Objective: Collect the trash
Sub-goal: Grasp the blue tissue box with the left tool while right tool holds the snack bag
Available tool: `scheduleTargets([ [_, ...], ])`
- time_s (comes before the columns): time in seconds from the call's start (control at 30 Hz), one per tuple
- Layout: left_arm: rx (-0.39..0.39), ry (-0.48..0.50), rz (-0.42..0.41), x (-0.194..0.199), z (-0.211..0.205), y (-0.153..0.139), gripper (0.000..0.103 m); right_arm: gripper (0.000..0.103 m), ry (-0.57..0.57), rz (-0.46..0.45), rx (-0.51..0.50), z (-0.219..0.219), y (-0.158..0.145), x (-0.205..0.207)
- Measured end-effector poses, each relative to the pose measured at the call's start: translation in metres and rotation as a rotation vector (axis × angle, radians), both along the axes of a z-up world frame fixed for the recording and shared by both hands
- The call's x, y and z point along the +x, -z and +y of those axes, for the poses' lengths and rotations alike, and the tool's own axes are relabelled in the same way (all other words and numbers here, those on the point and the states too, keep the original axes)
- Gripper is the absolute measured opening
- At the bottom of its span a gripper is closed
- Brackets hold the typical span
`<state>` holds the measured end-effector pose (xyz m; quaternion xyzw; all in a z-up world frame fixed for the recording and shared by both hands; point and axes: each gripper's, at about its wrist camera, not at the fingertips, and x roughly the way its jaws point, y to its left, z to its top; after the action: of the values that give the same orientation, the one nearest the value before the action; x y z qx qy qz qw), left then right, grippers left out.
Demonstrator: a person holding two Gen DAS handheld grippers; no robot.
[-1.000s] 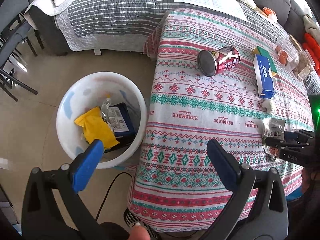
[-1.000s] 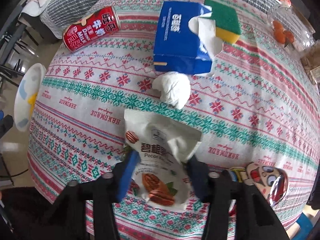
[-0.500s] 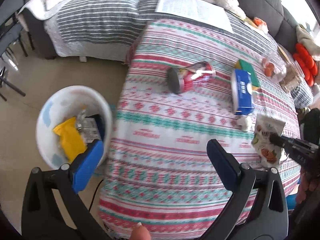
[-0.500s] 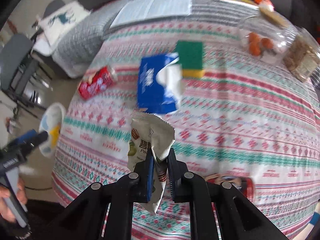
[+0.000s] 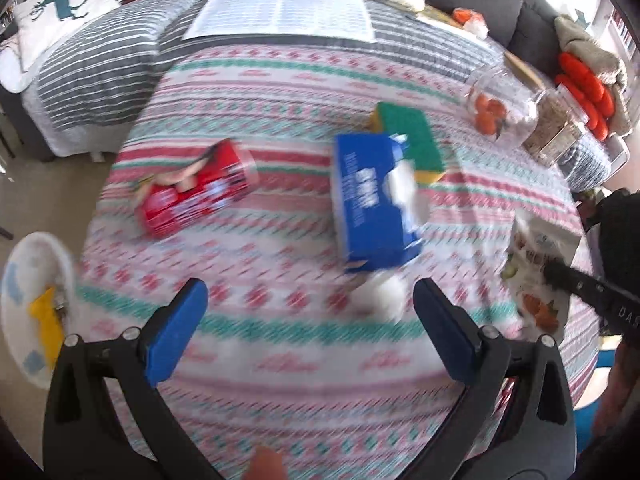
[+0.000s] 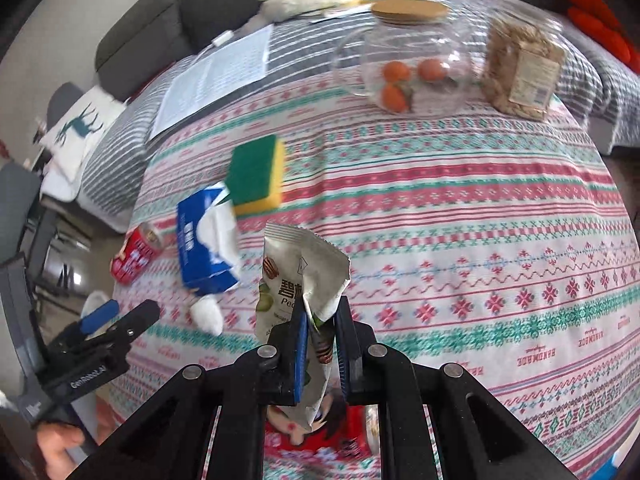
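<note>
My right gripper (image 6: pixel 320 316) is shut on a white pecan snack wrapper (image 6: pixel 296 268), which hangs clear above the patterned tablecloth (image 6: pixel 480 208). The left wrist view shows that wrapper (image 5: pixel 536 256) at the right edge. My left gripper (image 5: pixel 310 296) is open and empty over the near part of the table. A crumpled white tissue (image 5: pixel 380 292) lies just ahead of its right finger. A red can (image 5: pixel 196 192) lies on its side at the left. The white bin (image 5: pixel 24 280), holding yellow trash, stands on the floor at far left.
A blue tissue box (image 5: pixel 372 200) and a green-yellow sponge (image 5: pixel 412 140) sit mid-table. A glass jar with oranges (image 6: pixel 404 68) and a cereal jar (image 6: pixel 520 68) stand at the far side. A red cartoon-face can (image 6: pixel 320 436) lies under the right gripper. A striped sofa (image 5: pixel 92 60) lies beyond.
The right gripper closed on the snack wrapper and lifted it off the table. The left gripper, still open, swung from above the bin to over the table.
</note>
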<state>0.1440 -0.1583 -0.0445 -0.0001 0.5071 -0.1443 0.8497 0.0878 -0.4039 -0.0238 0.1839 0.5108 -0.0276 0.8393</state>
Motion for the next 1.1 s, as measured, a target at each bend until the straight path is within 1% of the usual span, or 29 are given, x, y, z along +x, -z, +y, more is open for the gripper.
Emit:
scheduleTargets([
  [0.13,-0.058,-0.008,0.007,0.009,-0.018,0.009,0.094,0.014,0.025,0.000,0.020,-0.014,0.001,0.003],
  [0.2,-0.077,-0.007,0.021,0.012,-0.025,0.014,0.089,0.014,0.021,-0.004,0.014,-0.018,0.001,0.007],
  [0.33,-0.095,0.028,0.062,0.018,-0.037,0.025,0.086,0.014,0.021,-0.003,0.031,-0.023,0.004,0.012],
  [0.43,-0.086,0.041,0.088,0.021,-0.042,0.034,0.078,0.014,0.018,0.001,0.031,-0.024,0.005,0.012],
  [0.47,-0.088,0.039,0.098,0.022,-0.042,0.037,0.074,0.014,0.014,0.000,0.025,-0.024,0.004,0.012],
  [0.5,-0.087,0.036,0.102,0.023,-0.043,0.039,0.069,0.014,0.011,-0.003,0.020,-0.024,0.003,0.012],
  [0.53,-0.080,0.032,0.096,0.023,-0.043,0.039,0.067,0.014,0.008,-0.006,0.016,-0.023,0.002,0.012],
  [0.57,-0.076,0.036,0.087,0.023,-0.044,0.038,0.059,0.014,0.006,-0.008,0.015,-0.024,0.001,0.012],
  [0.6,-0.078,0.049,0.086,0.023,-0.045,0.037,0.045,0.014,0.006,-0.007,0.013,-0.025,0.001,0.012],
  [0.63,-0.083,0.062,0.091,0.023,-0.045,0.036,0.036,0.014,0.006,-0.005,0.013,-0.025,0.001,0.012],
  [0.67,-0.083,0.072,0.097,0.023,-0.046,0.037,0.020,0.014,0.008,-0.002,0.013,-0.026,0.002,0.012],
  [0.7,-0.081,0.076,0.099,0.024,-0.046,0.037,0.010,0.014,0.009,0.001,0.013,-0.026,0.002,0.011],
  [0.73,-0.080,0.079,0.097,0.023,-0.044,0.036,0.009,0.014,0.010,0.002,0.015,-0.027,0.001,0.011],
  [0.8,-0.080,0.079,0.084,0.021,-0.040,0.033,0.005,0.014,0.014,-0.001,0.014,-0.026,-0.002,0.010],
  [0.9,-0.093,0.088,0.060,0.017,-0.034,0.023,0.001,0.014,0.015,-0.011,0.012,-0.024,-0.007,0.008],
  [1.1,-0.123,0.091,0.026,0.009,-0.018,0.003,0.001,0.014,0.013,-0.024,0.020,-0.010,-0.016,0.004],
])
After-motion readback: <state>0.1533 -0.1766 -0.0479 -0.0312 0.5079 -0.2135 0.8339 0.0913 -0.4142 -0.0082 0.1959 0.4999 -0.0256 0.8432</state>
